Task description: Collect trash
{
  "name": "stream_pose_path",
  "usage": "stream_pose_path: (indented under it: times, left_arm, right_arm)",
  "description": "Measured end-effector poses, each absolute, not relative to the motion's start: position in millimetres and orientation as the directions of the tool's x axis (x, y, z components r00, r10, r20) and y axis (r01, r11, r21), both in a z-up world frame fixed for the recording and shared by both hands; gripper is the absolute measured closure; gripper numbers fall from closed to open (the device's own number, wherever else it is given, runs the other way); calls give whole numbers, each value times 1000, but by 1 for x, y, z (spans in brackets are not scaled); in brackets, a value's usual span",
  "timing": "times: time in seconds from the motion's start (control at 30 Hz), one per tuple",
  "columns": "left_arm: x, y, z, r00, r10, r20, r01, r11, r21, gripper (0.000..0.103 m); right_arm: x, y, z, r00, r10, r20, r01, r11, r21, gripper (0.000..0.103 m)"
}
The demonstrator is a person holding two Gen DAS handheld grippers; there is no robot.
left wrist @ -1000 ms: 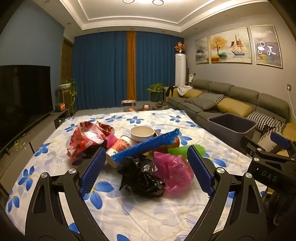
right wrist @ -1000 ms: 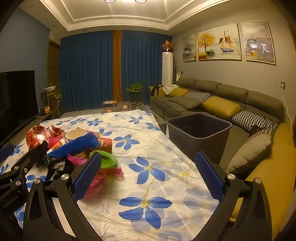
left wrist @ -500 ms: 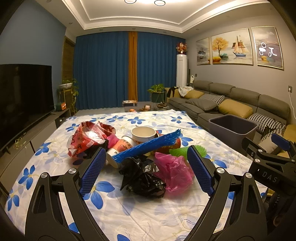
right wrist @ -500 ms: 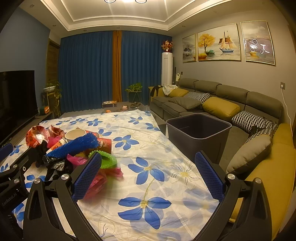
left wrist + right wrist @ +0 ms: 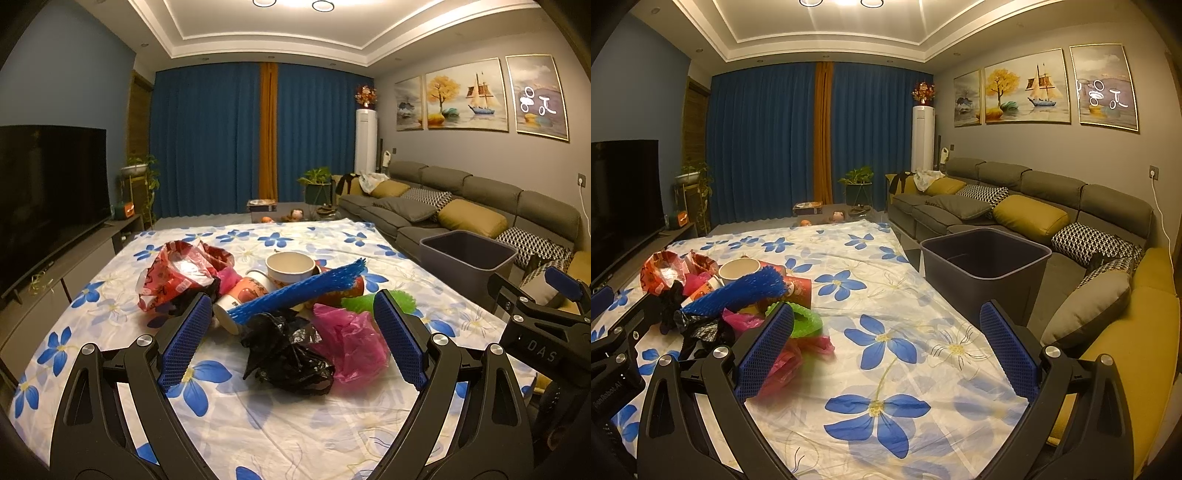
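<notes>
Both released: left claw (image 5: 291,345) above crinkled black plastic bag (image 5: 286,352) and blue foam mesh sleeve (image 5: 295,291); right claw (image 5: 886,354) over floral tablecloth (image 5: 905,369).

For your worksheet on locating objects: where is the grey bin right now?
The grey bin stands off the table's right edge, between the floral tablecloth and the sofa.

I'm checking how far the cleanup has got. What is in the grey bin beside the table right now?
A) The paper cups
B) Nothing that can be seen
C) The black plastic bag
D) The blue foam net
B: the right wrist view looks into the grey bin and shows only its bare inside, while the black plastic bag, paper cups and blue foam net lie piled on the table.
</notes>
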State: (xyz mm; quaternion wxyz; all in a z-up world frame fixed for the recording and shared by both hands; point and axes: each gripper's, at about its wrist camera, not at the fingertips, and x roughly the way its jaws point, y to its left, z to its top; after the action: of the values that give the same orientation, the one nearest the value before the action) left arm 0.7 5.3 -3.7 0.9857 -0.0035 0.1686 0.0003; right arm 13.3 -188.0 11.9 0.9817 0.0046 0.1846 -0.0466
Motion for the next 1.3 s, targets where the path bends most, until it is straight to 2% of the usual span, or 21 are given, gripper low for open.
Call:
stream_pose_path:
  times: [1.3]
  left_arm:
    - [2, 7, -1, 944, 7, -329, -13, 1000, -14, 15]
  right_arm:
    - [15, -190, 13, 928, -93, -361, 96, 995, -9, 5]
